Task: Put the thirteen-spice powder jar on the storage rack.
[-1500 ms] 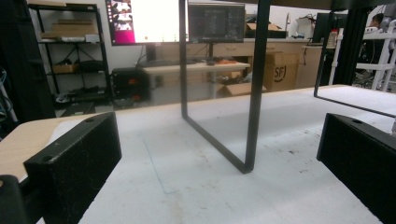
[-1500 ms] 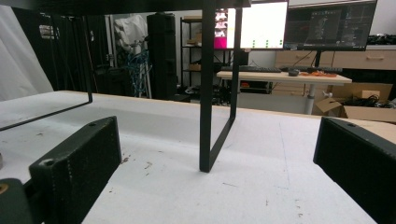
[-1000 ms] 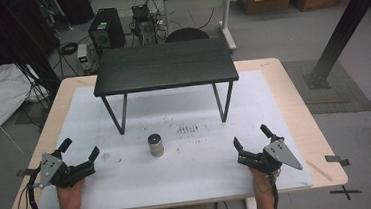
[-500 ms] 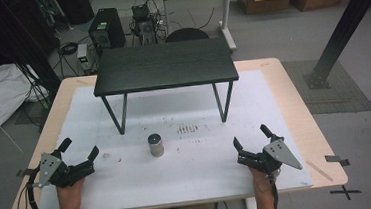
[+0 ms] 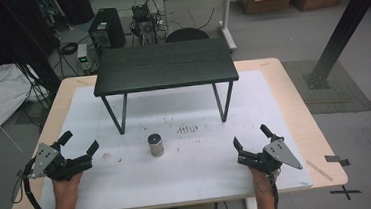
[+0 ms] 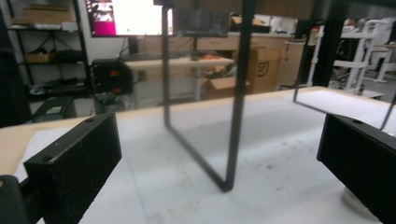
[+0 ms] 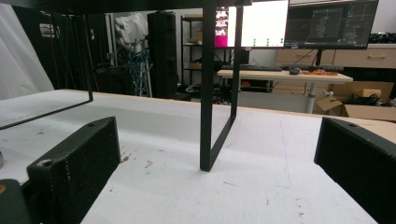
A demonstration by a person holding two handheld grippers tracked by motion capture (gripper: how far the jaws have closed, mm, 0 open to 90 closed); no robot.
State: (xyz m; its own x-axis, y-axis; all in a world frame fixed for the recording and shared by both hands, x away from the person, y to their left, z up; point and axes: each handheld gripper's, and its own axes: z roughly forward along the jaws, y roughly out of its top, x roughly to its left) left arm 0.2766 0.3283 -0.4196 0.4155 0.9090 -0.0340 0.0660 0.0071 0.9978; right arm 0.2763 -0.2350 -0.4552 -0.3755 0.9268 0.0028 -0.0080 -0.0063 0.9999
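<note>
A small metal cylinder (image 5: pixel 155 145) stands upright on the white mat, in front of a low black table (image 5: pixel 164 65) with thin metal legs. My left gripper (image 5: pixel 79 143) rests near the mat's left front, open, with nothing between its jaws. Off to the right front, my right gripper (image 5: pixel 250 135) is open too and holds nothing. The left gripper view looks past its wide-apart jaws at the black table's left leg frame (image 6: pixel 232 116). In the right gripper view the right leg frame (image 7: pixel 208 93) stands ahead between the jaws.
The white mat (image 5: pixel 187 154) covers most of a wooden table (image 5: pixel 310 120). Dark crumbs (image 5: pixel 187 129) lie on the mat right of the cylinder. A strip of tape (image 5: pixel 336 159) and a thin stick (image 5: pixel 321 170) lie at the right front edge.
</note>
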